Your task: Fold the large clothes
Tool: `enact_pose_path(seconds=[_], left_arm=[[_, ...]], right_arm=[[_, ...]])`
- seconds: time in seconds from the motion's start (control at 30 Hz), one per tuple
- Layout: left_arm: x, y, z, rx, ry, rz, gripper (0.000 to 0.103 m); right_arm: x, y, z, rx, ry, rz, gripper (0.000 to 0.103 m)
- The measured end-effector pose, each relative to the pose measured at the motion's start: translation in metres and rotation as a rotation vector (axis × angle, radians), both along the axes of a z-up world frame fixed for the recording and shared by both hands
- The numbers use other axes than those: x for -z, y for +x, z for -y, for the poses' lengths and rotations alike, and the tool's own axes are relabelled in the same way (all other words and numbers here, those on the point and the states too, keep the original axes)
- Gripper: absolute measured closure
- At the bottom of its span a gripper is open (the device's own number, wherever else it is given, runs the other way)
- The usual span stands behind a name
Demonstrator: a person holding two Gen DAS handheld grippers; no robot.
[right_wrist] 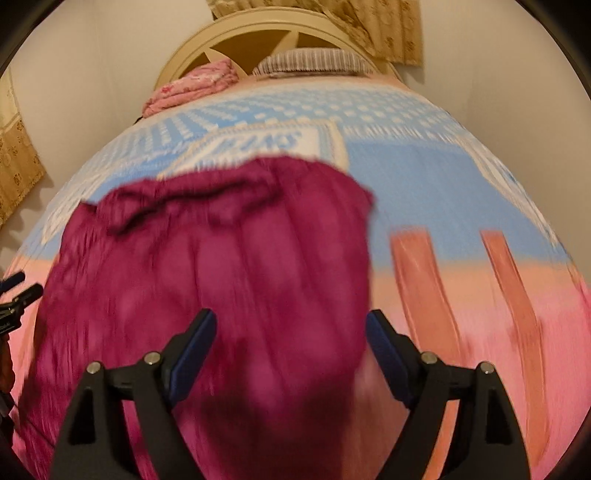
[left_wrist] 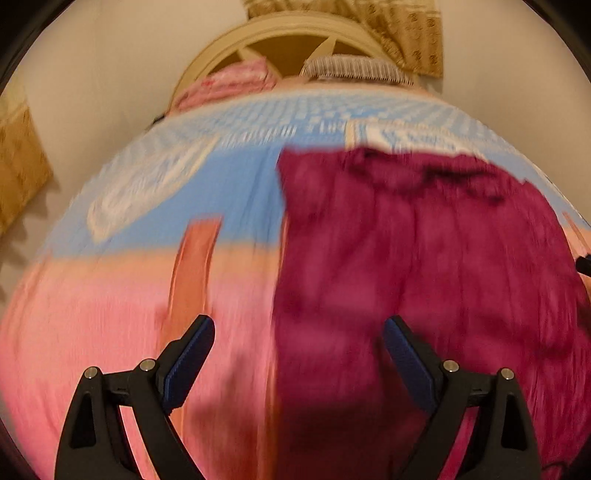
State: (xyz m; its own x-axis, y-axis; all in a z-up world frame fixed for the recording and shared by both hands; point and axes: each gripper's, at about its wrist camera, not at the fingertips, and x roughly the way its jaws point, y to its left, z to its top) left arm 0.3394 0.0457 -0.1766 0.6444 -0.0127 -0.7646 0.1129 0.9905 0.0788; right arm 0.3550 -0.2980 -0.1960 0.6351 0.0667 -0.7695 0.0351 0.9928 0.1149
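Bed (right_wrist: 443, 192) – blue-and-pink sheet; magenta garment (right_wrist: 229, 266) spread flat, pink bundle (right_wrist: 195, 86) and striped pillow (right_wrist: 314, 61) at headboard.

Bedspread (right_wrist: 424, 177): lying beneath and ahead of the tongs, showing pink nearest, blue beyond, with orange stripes.
Headboard (right_wrist: 258, 29): standing far ahead, cream, arched.
Striped pillow (right_wrist: 314, 61): resting far ahead against the headboard.
Pink folded bedding (right_wrist: 192, 85): sitting far ahead, left of the pillow.
Curtains (right_wrist: 384, 26): hanging beyond the headboard, gold-patterned.
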Motion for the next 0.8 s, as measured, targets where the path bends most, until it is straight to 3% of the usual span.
enact_pose_path(seconds=[0.17,0.4,0.63,0.8], left_arm=[[0.021,-0.064,-0.021,-0.032,-0.011,-0.030,0.010],[0.030,-0.127,-0.035,-0.015,-0.020,-0.020,0.010],[0.035,-0.160,-0.041,-0.014,-0.021,-0.004,0.010],[0.035,-0.166,-0.037,-0.008,-0.051,-0.041,0.010]], right_arm=[[0.014,-0.073,0.003,0.026,-0.021,-0.023,0.018],[0.023,-0.153,0.008,0.086,0.001,-0.019,0.018],[0.030,-0.202,0.001,0.098,0.029,0.004,0.018],[0.035,-0.224,-0.009,0.071,0.013,0.009,0.018]])
